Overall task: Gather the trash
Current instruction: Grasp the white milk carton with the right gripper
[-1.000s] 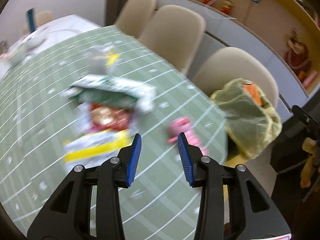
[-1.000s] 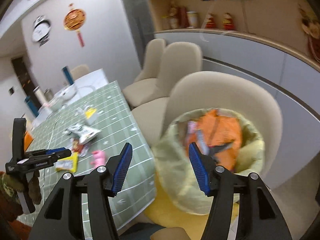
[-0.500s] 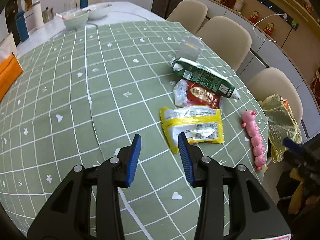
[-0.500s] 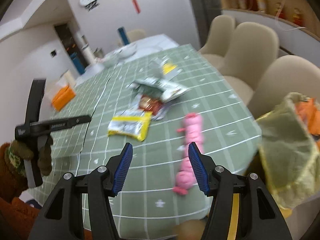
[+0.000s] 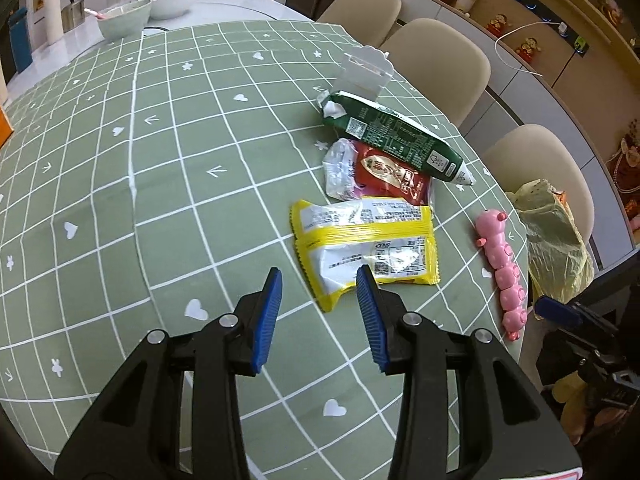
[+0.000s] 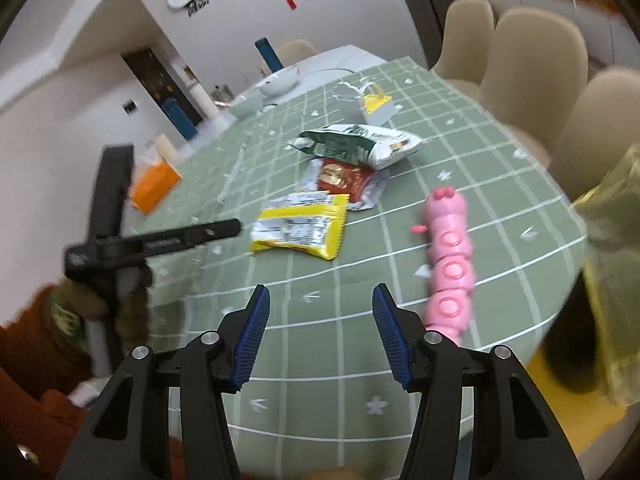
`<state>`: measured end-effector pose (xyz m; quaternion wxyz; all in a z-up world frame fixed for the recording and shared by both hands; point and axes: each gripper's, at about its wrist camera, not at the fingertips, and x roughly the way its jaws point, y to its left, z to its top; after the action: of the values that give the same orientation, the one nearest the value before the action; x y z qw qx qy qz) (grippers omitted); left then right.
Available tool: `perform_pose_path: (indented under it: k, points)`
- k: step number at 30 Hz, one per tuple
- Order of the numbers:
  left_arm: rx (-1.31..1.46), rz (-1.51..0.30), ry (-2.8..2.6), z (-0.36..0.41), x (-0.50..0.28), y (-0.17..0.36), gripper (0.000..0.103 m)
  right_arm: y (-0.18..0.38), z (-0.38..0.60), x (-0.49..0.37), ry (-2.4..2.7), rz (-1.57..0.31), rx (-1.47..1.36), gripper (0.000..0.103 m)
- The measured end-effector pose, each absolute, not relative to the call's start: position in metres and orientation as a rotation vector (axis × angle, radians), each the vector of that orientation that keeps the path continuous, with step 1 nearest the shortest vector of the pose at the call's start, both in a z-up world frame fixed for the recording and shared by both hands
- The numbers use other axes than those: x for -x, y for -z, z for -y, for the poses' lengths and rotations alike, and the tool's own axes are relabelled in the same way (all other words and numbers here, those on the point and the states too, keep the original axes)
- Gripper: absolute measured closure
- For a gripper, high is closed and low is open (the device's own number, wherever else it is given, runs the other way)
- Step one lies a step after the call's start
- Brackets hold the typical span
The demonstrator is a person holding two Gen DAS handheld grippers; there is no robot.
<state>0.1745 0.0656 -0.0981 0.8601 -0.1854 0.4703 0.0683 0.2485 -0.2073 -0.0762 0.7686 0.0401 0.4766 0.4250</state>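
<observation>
My left gripper (image 5: 318, 312) hangs with its jaws wide and empty, just short of the crinkled yellow-and-white foil snack wrapper (image 5: 362, 246), which lies flat on the green grid-patterned cloth of the surface (image 5: 160, 184), toward its right edge. Beyond it lie a red-and-clear plastic sachet (image 5: 376, 172) and a dark green printed snack bag (image 5: 396, 136), each overlapping the next. My right gripper (image 6: 318, 336) also stands wide and holds nothing, above the near edge beside the pink plastic caterpillar toy (image 6: 450, 264).

I judge the yellow wrapper to be the piece to take first. Because it lies flat, I should tilt one jaw down onto its puckered near corner, slide under the raised fold and pinch there rather than press on the middle. Foil slips, so I close fully before lifting. The yellowish-green plastic trash bag (image 5: 554, 240) hangs past the right edge. I leave the toy alone, since I doubt it is trash.
</observation>
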Motion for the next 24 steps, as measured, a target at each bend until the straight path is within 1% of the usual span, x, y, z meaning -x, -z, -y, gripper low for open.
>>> perform_pose_path:
  k: [4, 10, 12, 15, 18, 21, 24]
  points:
    - [0.383, -0.986, -0.129, -0.064, -0.185, 0.1, 0.066, 0.086, 0.206, -0.263, -0.792, -1.077, -0.028, 0.052]
    - [0.372, -0.983, -0.123, -0.07, -0.193, 0.1, 0.066, 0.072, 0.182, -0.285, -0.716, -0.957, 0.172, 0.052]
    - [0.376, -0.98, -0.13, -0.075, -0.19, 0.1, 0.066, 0.061, 0.155, -0.302, -0.798, -0.912, 0.241, 0.052]
    - [0.383, -0.97, -0.145, -0.084, -0.183, 0.1, 0.066, 0.056, 0.116, -0.325, -0.952, -0.91, 0.293, 0.052]
    - [0.415, -0.958, -0.156, -0.093, -0.172, 0.099, 0.066, 0.055, 0.071, -0.352, -0.975, -0.864, 0.37, 0.052]
    - [0.439, -0.948, -0.149, -0.099, -0.161, 0.099, 0.066, 0.064, 0.043, -0.379, -0.996, -0.889, 0.393, 0.052]
    - [0.444, -0.955, -0.144, -0.102, -0.153, 0.102, 0.066, 0.079, 0.025, -0.41, -1.024, -0.972, 0.387, 0.052]
